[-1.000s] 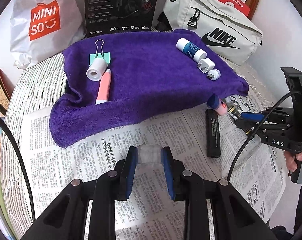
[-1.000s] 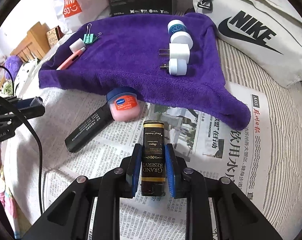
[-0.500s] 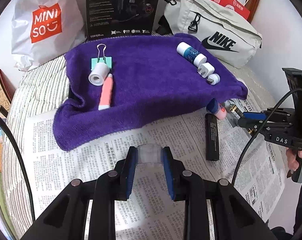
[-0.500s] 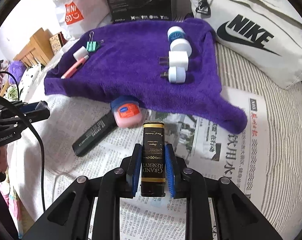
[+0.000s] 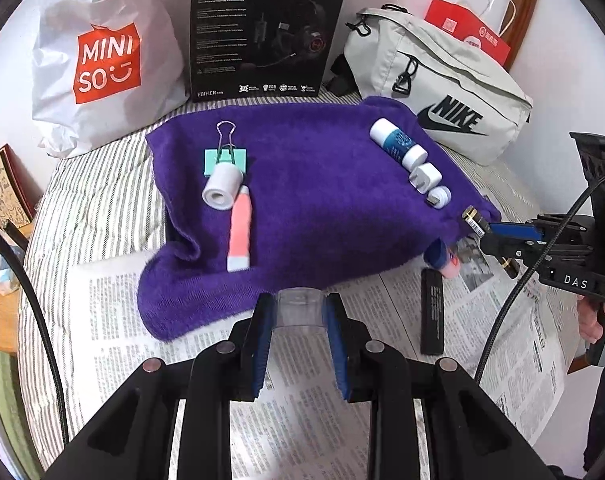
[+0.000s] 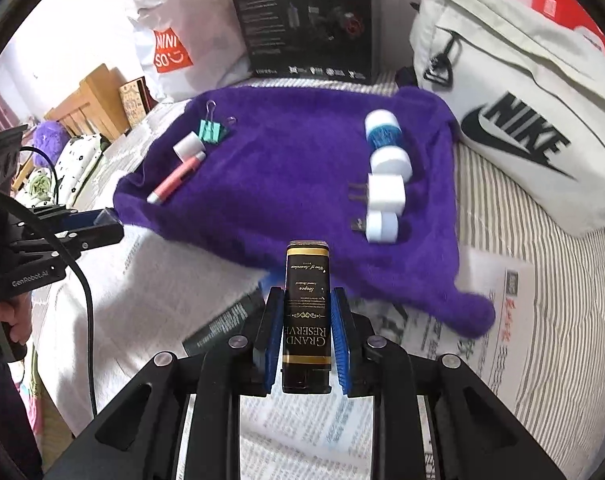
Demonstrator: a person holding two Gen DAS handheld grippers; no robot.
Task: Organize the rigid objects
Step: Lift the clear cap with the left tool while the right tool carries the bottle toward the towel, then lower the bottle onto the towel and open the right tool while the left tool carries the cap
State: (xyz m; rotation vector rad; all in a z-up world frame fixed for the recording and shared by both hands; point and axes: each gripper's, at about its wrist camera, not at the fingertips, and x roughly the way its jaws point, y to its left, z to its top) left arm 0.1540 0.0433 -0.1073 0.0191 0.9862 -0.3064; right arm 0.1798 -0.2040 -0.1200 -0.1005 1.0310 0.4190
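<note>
My left gripper (image 5: 300, 322) is shut on a small clear plastic cup (image 5: 300, 306), held above the newspaper at the front edge of the purple towel (image 5: 322, 208). My right gripper (image 6: 306, 322) is shut on a black box with gold lettering (image 6: 306, 280), raised over the towel's near edge. On the towel's left lie a teal binder clip (image 5: 224, 158), a white roll (image 5: 221, 187) and a pink tube (image 5: 239, 232). On its right lie a blue-and-white stick (image 5: 396, 144), a white plug (image 5: 424, 176) and a small round adapter (image 5: 438, 197).
A black tube (image 5: 432, 312) and a pink jar with a blue lid (image 5: 442, 260) lie on the newspaper (image 5: 142, 320) over striped bedding. A white Miniso bag (image 5: 102, 64), a black headset box (image 5: 262, 28) and a grey Nike bag (image 5: 442, 92) stand behind the towel.
Both grippers have risen and moved toward the towel. The black box has come up off the newspaper, now in front of the towel's edge. Both grips are unchanged.
</note>
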